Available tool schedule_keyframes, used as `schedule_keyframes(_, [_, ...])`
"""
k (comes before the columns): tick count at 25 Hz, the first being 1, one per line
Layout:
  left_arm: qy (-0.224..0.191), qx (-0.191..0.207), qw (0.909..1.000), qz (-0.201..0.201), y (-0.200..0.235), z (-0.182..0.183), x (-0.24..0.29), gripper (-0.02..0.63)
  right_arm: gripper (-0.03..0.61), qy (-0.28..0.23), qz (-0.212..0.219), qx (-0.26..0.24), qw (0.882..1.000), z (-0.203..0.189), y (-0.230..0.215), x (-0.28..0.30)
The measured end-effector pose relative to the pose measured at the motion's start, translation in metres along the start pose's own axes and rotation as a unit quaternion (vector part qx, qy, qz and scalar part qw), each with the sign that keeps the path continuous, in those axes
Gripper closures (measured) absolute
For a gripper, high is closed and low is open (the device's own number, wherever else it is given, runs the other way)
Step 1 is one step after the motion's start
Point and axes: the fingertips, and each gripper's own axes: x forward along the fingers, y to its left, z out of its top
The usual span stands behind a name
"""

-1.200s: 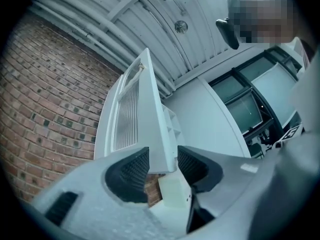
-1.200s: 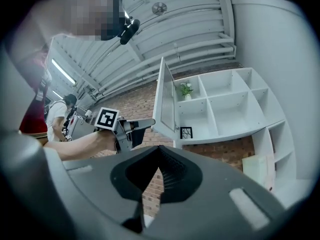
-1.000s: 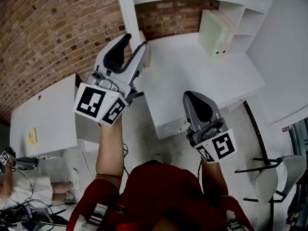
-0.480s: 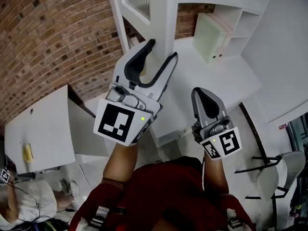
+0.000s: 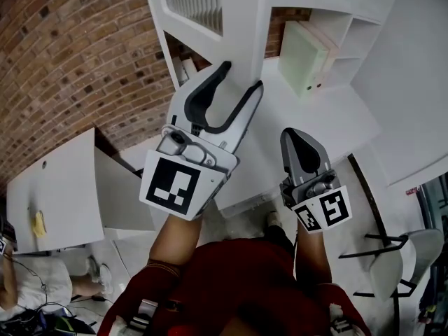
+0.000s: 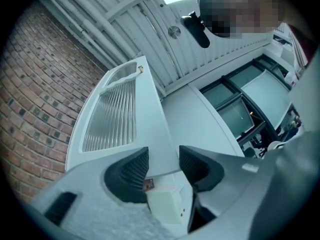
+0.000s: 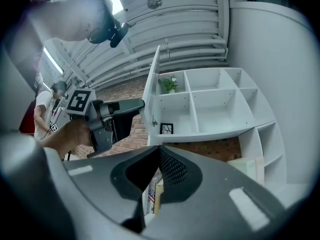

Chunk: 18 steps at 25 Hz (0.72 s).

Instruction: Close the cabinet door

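The white cabinet door (image 5: 234, 12), with a ribbed glass panel, stands swung out from the shelf cabinet (image 7: 210, 104). My left gripper (image 5: 242, 75) is open and straddles the door's lower edge. In the left gripper view the door (image 6: 125, 119) runs up from between the two dark pads of the left gripper (image 6: 162, 159); I cannot tell whether they touch it. My right gripper (image 5: 297, 137) is lower and to the right, shut on nothing. In the right gripper view the door (image 7: 152, 84) shows edge-on with the left gripper (image 7: 134, 105) against it, above the right gripper (image 7: 159, 151).
A white desk (image 5: 336, 117) under the cabinet carries a pale green folder (image 5: 302, 47). The cubbies hold a small plant (image 7: 170, 84) and a framed picture (image 7: 166, 128). A brick wall (image 5: 70, 61) is at the left, with a low white table (image 5: 56, 187) and a chair (image 5: 399, 257) nearby.
My left gripper has risen and moved forward until its open jaws straddle the door's edge. The door has come into the head view. The right gripper has barely moved.
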Motion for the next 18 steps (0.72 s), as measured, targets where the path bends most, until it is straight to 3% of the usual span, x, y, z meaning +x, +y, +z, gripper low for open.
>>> schedule_keyframes(9, [0.015, 0.032, 0.9982, 0.049, -0.012, -0.027, 0.056, 0.426, 0.566, -0.012, 0.048, 0.026, 0.998, -0.009, -0.086, 0.015])
schedule_keyframes(16, [0.051, 0.067, 0.9921, 0.093, -0.002, -0.059, 0.104, 0.425, 0.566, -0.019, 0.090, 0.057, 0.994, -0.023, -0.146, 0.033])
schedule_keyframes(18, [0.065, 0.079, 0.9876, 0.119, 0.009, -0.068, 0.114, 0.472, 0.565, -0.019, 0.106, 0.061, 0.992, -0.026, -0.158, 0.035])
